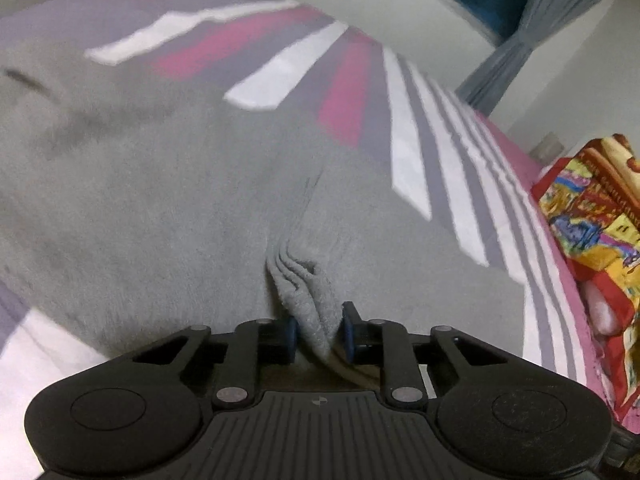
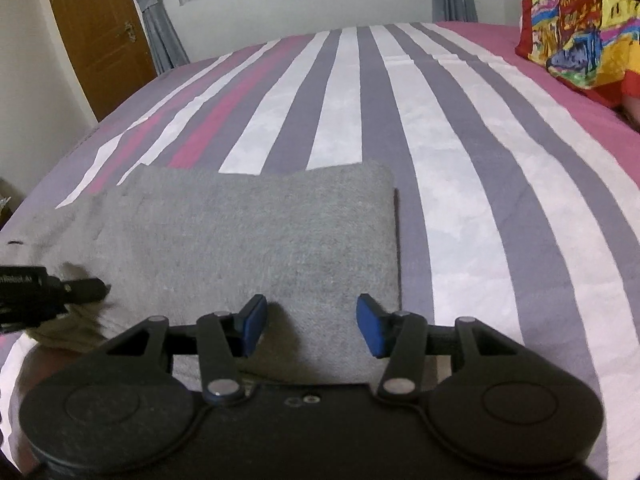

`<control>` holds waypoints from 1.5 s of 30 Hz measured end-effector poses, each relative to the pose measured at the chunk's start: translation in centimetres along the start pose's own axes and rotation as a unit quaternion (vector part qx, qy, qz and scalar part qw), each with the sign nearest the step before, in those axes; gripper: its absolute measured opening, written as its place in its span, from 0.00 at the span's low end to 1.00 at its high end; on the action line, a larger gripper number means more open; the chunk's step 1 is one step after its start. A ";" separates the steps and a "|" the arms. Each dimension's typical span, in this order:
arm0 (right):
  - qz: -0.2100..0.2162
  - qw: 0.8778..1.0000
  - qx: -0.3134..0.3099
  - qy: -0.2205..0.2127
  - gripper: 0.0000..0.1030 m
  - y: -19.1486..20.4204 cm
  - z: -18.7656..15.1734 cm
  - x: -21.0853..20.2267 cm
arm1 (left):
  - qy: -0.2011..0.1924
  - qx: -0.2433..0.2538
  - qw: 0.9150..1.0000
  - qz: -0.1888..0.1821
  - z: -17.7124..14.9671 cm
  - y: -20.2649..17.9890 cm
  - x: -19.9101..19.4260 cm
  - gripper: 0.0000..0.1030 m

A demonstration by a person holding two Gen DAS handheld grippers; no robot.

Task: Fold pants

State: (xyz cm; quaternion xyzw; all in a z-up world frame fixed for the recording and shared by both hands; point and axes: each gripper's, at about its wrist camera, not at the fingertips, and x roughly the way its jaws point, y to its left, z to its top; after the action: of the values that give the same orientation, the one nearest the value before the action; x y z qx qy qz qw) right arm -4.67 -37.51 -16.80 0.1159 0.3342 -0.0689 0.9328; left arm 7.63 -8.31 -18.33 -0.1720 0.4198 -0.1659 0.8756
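Observation:
The grey pants (image 2: 248, 240) lie folded into a rough rectangle on the striped bed. In the left wrist view my left gripper (image 1: 319, 334) is shut on a bunched fold of the grey pants (image 1: 180, 200), the cloth pinched between its blue pads. In the right wrist view my right gripper (image 2: 311, 324) is open and empty, its blue pads (image 2: 370, 326) spread just above the near edge of the pants. The left gripper (image 2: 86, 289) also shows at the left of that view, at the pants' left end.
The bed has a sheet (image 2: 460, 152) with purple, white and pink stripes. A colourful red and yellow blanket (image 2: 580, 32) lies at the far right of the bed, also in the left wrist view (image 1: 592, 216). A wooden door (image 2: 100, 32), curtains and a window stand behind.

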 end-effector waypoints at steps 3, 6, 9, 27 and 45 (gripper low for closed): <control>-0.004 1.000 -0.021 -0.019 0.47 0.7 0.4 -0.7 | -0.048 0.016 0.999 -0.016 0.9 -0.9 -2.3 0.20; -0.006 0.998 -0.050 -0.034 0.48 1.7 0.8 -1.0 | -0.076 0.024 0.997 -0.004 1.3 -0.5 -3.4 0.20; -0.011 0.998 -0.063 -0.007 0.48 2.1 0.3 0.7 | 0.005 0.016 1.000 0.021 0.7 1.5 0.1 0.20; 0.011 0.995 -0.098 0.000 0.48 6.1 0.3 1.6 | -0.003 -0.018 0.999 0.036 1.2 4.2 -2.8 0.43; 0.012 0.993 -0.117 0.033 0.51 8.4 -0.1 3.0 | -0.024 -0.070 0.993 0.091 2.1 9.1 -5.9 0.44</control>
State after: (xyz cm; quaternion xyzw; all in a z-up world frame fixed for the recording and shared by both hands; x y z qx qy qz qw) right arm -0.67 -29.57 -17.33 0.0125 0.3692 -0.0146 0.9292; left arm 7.16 2.68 -17.09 -0.1985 0.4230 -0.0516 0.8826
